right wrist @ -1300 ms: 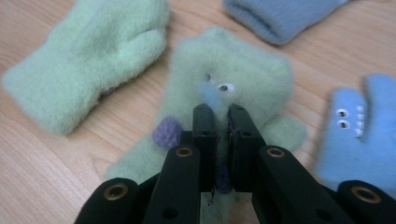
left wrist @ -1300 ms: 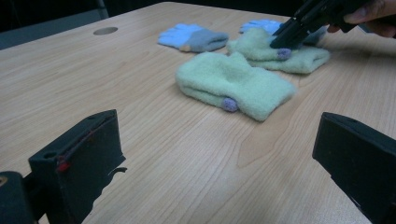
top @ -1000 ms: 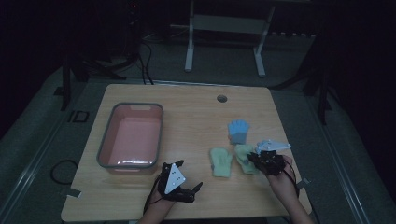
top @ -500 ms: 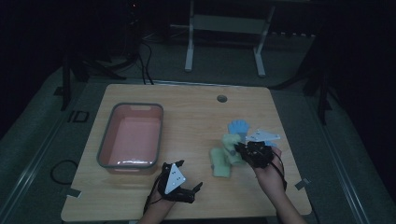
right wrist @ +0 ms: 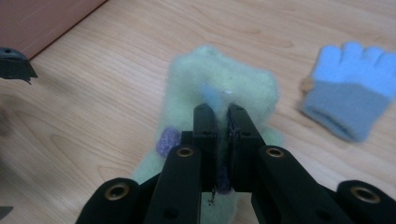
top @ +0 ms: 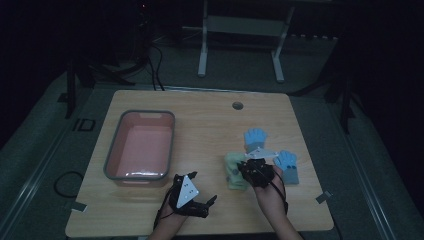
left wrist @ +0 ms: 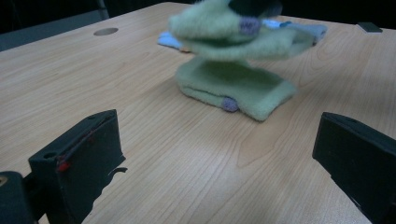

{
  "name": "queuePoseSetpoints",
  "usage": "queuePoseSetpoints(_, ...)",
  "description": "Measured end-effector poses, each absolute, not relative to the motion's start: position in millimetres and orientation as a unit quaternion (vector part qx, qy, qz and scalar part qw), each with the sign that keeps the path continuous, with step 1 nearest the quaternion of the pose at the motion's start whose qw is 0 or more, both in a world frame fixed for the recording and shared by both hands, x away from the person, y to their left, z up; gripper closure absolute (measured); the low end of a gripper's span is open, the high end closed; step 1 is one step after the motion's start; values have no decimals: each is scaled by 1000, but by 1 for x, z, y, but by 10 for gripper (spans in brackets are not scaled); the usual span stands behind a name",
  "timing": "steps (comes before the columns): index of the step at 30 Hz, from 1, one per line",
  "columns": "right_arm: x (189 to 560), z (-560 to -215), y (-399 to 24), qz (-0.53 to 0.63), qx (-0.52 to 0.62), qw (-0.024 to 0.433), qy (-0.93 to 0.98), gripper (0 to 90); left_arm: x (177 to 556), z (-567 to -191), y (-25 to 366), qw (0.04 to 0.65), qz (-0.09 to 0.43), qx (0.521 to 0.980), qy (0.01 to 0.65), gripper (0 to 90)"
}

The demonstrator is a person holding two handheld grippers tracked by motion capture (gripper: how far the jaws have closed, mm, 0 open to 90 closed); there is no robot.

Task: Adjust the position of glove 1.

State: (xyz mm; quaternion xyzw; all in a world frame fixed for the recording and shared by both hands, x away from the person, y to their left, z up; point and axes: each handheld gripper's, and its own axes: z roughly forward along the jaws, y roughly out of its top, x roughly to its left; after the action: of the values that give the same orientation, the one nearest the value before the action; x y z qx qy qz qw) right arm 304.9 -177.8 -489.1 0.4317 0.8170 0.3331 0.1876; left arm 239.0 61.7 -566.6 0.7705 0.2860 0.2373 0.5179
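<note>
Right gripper view: the right gripper [right wrist: 218, 112] has its jaws pressed together on a pale green glove [right wrist: 219, 88], pinching a fold of fabric near a purple patch, with the glove lifted just above the wooden table [right wrist: 116, 60]. A blue glove [right wrist: 348, 86] lies flat nearby on the same surface. Handling judgement: the green glove is light, soft and fleecy; it will sag and drape rather than hold its shape, so a firm pinch on the cuff or a doubled fold is preferable to a single thin layer, which could slip out. Left gripper view: the left gripper [left wrist: 219, 154] has its jaws spread wide with nothing between them, and a second green glove [left wrist: 233, 88] lies on the table beneath the lifted one, a stacking that the right gripper view hides. High view: a pink tub [top: 141, 145] stands well apart to the left, and a further blue glove [top: 255, 137] is visible; this frame is dim, so the lifted glove's clearance is probably small.
</note>
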Motion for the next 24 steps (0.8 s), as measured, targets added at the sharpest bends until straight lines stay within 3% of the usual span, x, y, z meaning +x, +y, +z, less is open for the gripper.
queuePoseSetpoints(6, 306, -501, -180, 322, 445, 198, 812, 838, 239, -567, 62, 518, 239, 770, 286, 16)
queuePoseSetpoints(24, 311, -528, -182, 313, 446, 169, 822, 801, 239, -567, 59, 506, 247, 771, 297, 17)
